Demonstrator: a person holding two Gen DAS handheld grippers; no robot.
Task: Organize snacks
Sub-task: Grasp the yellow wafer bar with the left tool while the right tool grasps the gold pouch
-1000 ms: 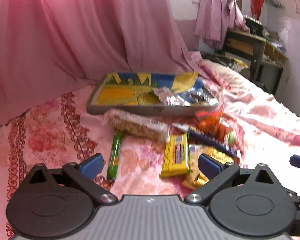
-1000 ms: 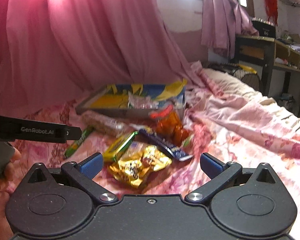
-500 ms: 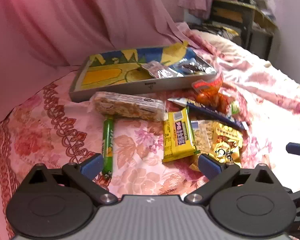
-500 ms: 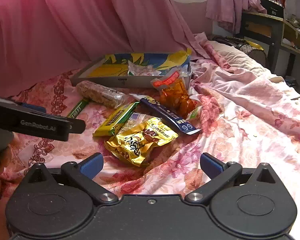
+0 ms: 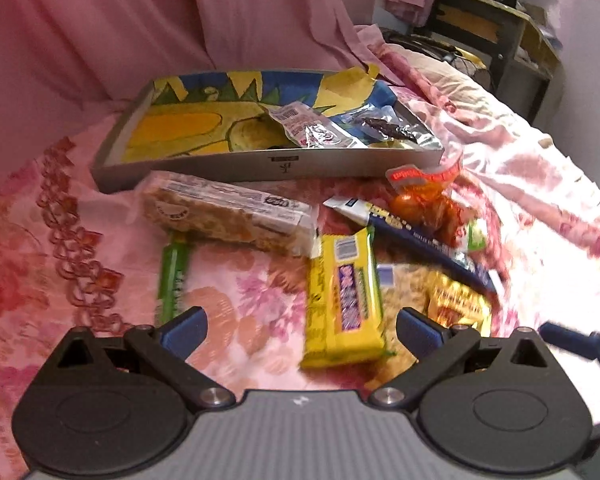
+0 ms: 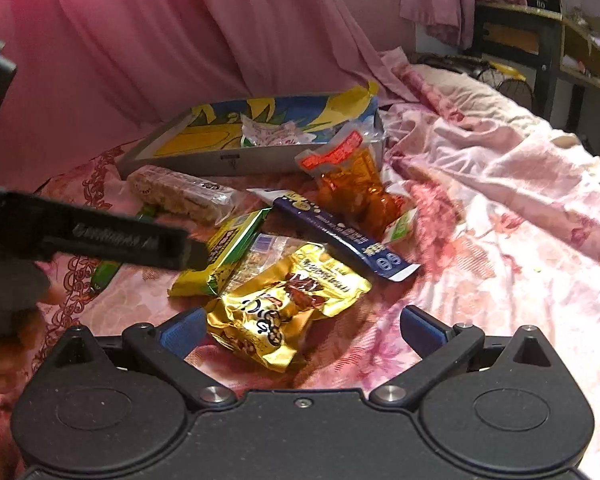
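Note:
Snacks lie in a loose pile on the floral bedspread. A yellow bar (image 5: 344,296) sits just ahead of my open left gripper (image 5: 300,326), nearer its right finger. A gold pouch (image 6: 284,312) lies between the fingers of my open right gripper (image 6: 300,326), near the left one. Beyond are a long nut brittle bar (image 5: 228,212), a green stick (image 5: 174,276), a dark blue sachet (image 6: 340,236) and an orange-filled bag (image 6: 352,184). A shallow grey box (image 5: 260,162) with a corn picture holds a few wrappers at the back.
Pink curtains (image 5: 180,20) hang right behind the box. Rumpled pink sheets (image 6: 500,184) spread to the right. A dark desk (image 6: 540,40) stands at the far right. The left tool's body (image 6: 100,236) and a hand (image 6: 12,332) fill the right wrist view's left side.
Both grippers have tilted down and moved closer to the snack pile. The yellow bar and gold pouch now lie nearer the fingers. Nothing has been grasped.

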